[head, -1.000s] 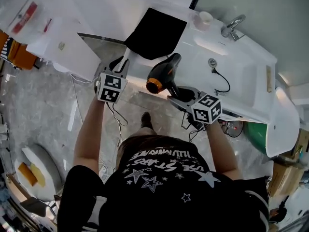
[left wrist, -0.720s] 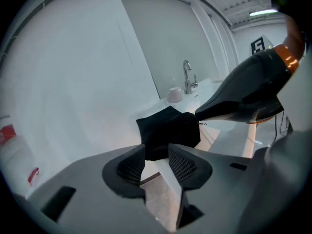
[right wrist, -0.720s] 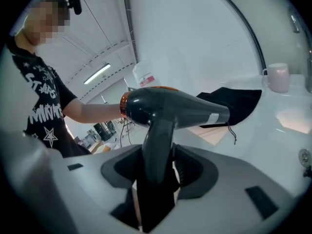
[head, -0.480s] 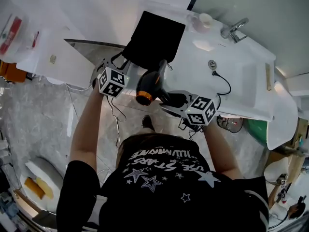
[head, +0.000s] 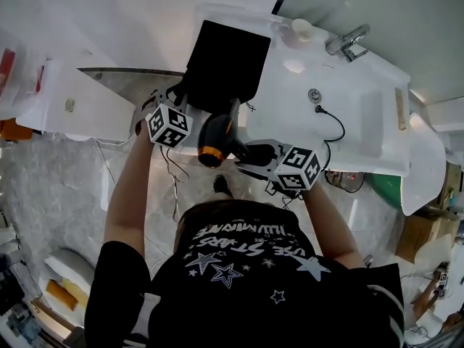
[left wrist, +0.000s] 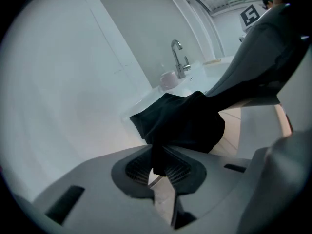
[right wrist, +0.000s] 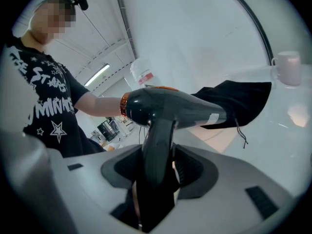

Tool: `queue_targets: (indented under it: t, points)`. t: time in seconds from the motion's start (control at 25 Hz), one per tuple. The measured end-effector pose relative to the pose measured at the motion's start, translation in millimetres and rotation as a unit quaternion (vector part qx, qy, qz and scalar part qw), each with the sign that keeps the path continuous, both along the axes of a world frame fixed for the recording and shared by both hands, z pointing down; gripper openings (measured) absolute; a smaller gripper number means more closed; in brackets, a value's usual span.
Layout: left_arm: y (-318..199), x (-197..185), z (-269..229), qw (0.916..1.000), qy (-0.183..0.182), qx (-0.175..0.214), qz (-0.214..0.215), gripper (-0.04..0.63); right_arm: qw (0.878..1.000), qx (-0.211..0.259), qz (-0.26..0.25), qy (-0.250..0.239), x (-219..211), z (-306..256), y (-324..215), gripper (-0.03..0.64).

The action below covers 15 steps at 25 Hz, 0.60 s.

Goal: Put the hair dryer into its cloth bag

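The black cloth bag (head: 225, 64) lies flat on the left end of the white counter, its near edge hanging over the rim. My left gripper (head: 180, 94) has that edge (left wrist: 180, 123) pinched between its pads, and the jaws are closing on it. My right gripper (head: 248, 154) is shut on the handle of the black hair dryer (head: 217, 136), whose orange-ringed rear points toward me. In the right gripper view the dryer (right wrist: 170, 108) points its nozzle at the bag (right wrist: 239, 101), just short of the bag's mouth. Seen from the left gripper, the dryer (left wrist: 263, 57) looms at the upper right.
The white sink counter (head: 348, 122) carries a chrome faucet (head: 346, 40), a small cup (head: 302, 29) and a drain with a black cord (head: 330, 118). A wall runs along the counter's far side. Below the counter's near edge is grey floor with cables.
The right gripper has carried the dryer left toward the bag's near edge and the left gripper. The left gripper has shifted slightly and holds the bag's edge.
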<state>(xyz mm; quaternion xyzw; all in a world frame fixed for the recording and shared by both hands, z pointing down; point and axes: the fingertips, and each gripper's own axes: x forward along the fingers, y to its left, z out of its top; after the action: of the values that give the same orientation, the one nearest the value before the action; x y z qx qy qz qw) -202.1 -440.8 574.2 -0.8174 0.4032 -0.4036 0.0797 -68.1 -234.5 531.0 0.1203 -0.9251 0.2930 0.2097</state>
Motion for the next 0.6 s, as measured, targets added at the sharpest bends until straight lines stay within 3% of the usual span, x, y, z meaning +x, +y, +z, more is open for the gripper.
queue_targets:
  t: [0.04,0.32,0.6]
  points:
    - [-2,0,-2,1.0000,-0.002,0.008,-0.003,0.040,1.000,0.001,-0.003,0.000,0,0,-1,0.202]
    - [0,11,-19,0.9995,0.025,-0.014,0.012,0.029,0.999,0.019,-0.032,0.005,-4,-2,-6,0.202]
    - [5,18,-31,0.9979,0.042,-0.045,0.022,0.028,0.995,0.031,-0.096,0.025,-16,0,-9,0.202]
